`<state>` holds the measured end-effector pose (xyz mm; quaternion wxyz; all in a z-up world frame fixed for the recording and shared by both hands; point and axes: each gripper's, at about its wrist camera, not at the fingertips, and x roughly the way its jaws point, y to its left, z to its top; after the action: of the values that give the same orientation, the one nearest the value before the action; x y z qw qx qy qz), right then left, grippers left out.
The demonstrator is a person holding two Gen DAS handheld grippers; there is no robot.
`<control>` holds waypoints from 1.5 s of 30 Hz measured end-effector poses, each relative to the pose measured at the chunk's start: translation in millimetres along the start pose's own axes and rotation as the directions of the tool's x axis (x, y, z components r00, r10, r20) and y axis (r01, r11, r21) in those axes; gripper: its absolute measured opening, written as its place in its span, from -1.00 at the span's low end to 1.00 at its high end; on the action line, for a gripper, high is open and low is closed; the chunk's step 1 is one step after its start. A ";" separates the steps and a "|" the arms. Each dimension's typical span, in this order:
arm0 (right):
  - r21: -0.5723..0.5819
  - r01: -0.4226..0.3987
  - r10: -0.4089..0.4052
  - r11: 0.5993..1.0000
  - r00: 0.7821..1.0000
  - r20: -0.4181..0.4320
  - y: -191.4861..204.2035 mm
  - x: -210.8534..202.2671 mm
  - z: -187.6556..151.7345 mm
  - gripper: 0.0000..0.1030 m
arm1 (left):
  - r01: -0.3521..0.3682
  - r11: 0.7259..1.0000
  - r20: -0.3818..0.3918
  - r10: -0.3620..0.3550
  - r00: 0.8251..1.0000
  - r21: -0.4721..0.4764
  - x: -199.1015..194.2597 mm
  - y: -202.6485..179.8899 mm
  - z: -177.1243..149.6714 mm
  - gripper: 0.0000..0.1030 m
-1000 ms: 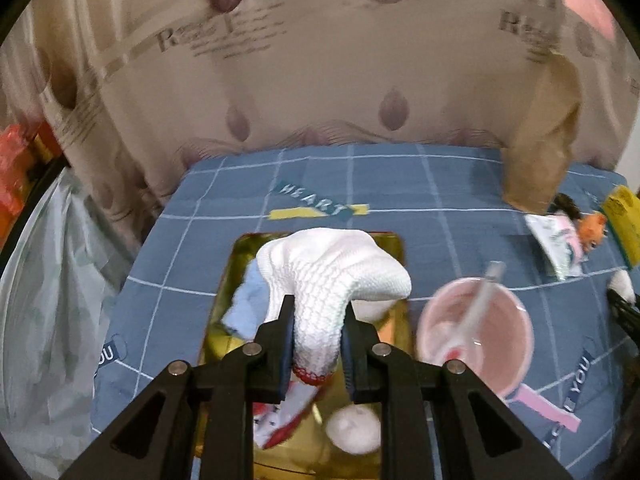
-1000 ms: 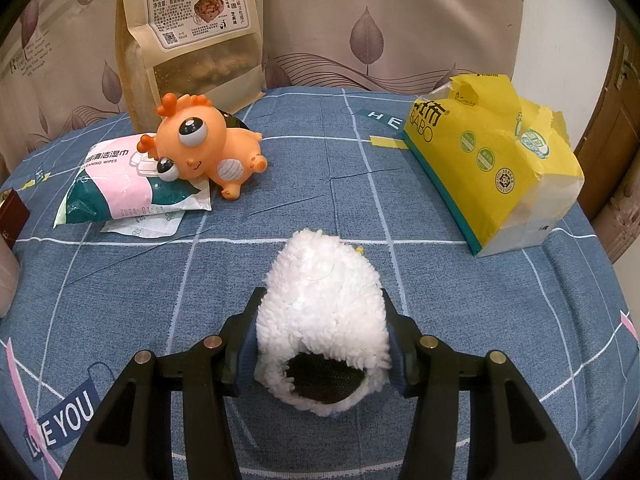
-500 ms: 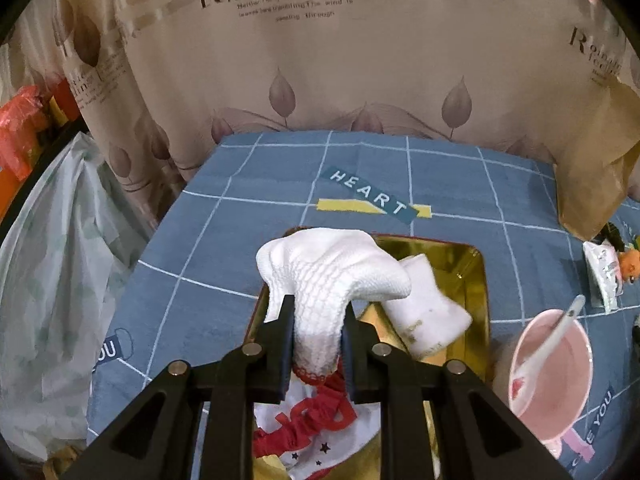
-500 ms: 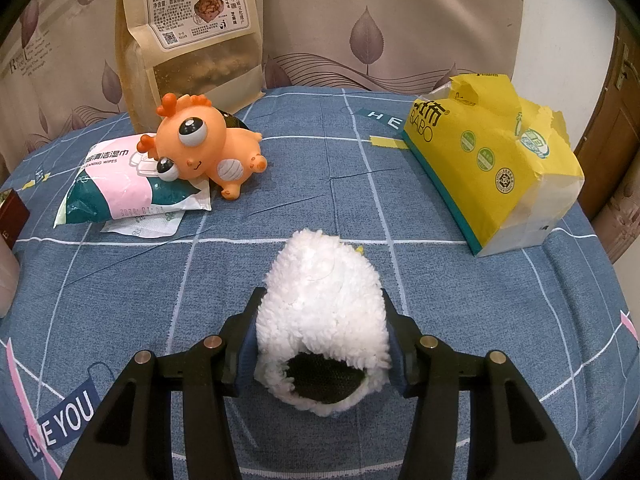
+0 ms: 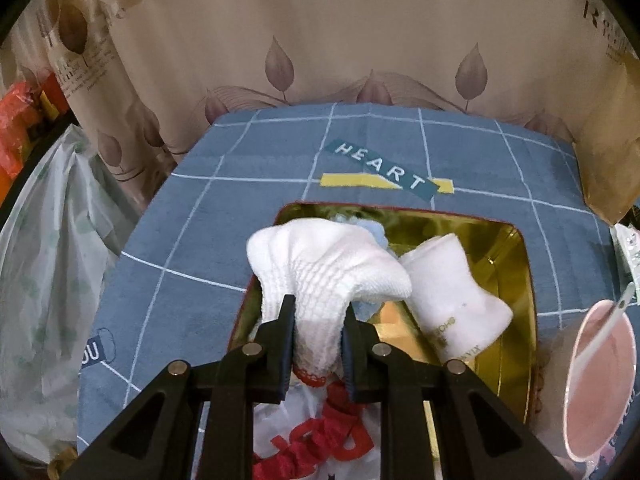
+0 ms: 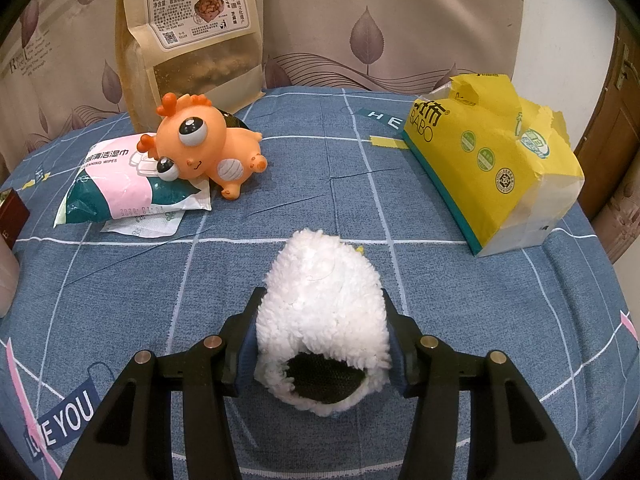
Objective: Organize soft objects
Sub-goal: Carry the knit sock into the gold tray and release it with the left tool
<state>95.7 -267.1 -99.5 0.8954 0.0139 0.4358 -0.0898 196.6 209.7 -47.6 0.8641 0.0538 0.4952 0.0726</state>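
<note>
Left claw (image 5: 319,322) tilted down, clamping white sock (image 5: 328,272) over gold tray (image 5: 516,280).

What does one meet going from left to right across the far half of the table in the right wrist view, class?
Pack of cleaning wipes → orange big-eyed toy → yellow tissue pack. The tall snack bag behind the toy overlaps both, so it is left out.
</note>
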 end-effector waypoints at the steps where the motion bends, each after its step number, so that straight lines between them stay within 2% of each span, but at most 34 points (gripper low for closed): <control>1: 0.000 0.000 0.000 1.000 1.000 0.000 0.0 0.0 0.0 -0.04 | -0.004 1.000 -0.005 0.004 1.000 0.000 3.1 -0.6 -0.4 -0.62; 8: -0.001 0.001 -0.001 1.000 1.000 0.000 0.0 0.0 0.2 -0.04 | 0.000 1.000 -0.003 0.000 1.000 0.010 2.8 -1.6 -1.7 -0.55; 12: 0.000 0.000 0.000 1.000 1.000 -0.001 -0.1 0.1 0.2 -0.03 | 0.006 1.000 -0.007 -0.005 1.000 0.016 -0.5 -0.7 -2.7 -0.45; 14: 0.000 0.000 0.000 1.000 1.000 -0.001 -0.1 0.1 0.1 -0.03 | 0.002 1.000 -0.006 -0.002 1.000 0.022 -3.2 -0.7 -3.3 -0.35; 18: -0.001 0.001 -0.001 1.000 1.000 -0.001 -0.1 0.0 0.1 -0.03 | 0.014 0.999 -0.011 -0.013 1.000 0.050 -10.2 -2.3 -5.3 0.00; 29: -0.002 0.001 -0.001 1.000 1.000 -0.001 0.0 -0.1 -0.1 -0.03 | 0.051 0.999 0.064 -0.052 0.997 0.017 -52.2 9.5 -15.3 0.01; 38: -0.002 0.001 -0.001 1.000 1.000 -0.001 0.3 -0.1 0.0 -0.03 | 0.049 0.998 0.137 -0.044 0.990 -0.032 -93.2 18.8 -54.1 0.01; 45: -0.011 0.011 -0.011 1.000 1.000 0.002 0.2 -0.6 0.2 -0.07 | 0.005 1.000 0.175 0.001 0.985 -0.031 -110.1 23.2 -92.3 0.02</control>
<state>95.6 -266.8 -98.9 0.8955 0.0064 0.4353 -0.0925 60.3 214.8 3.1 0.9050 0.0461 0.4164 0.0744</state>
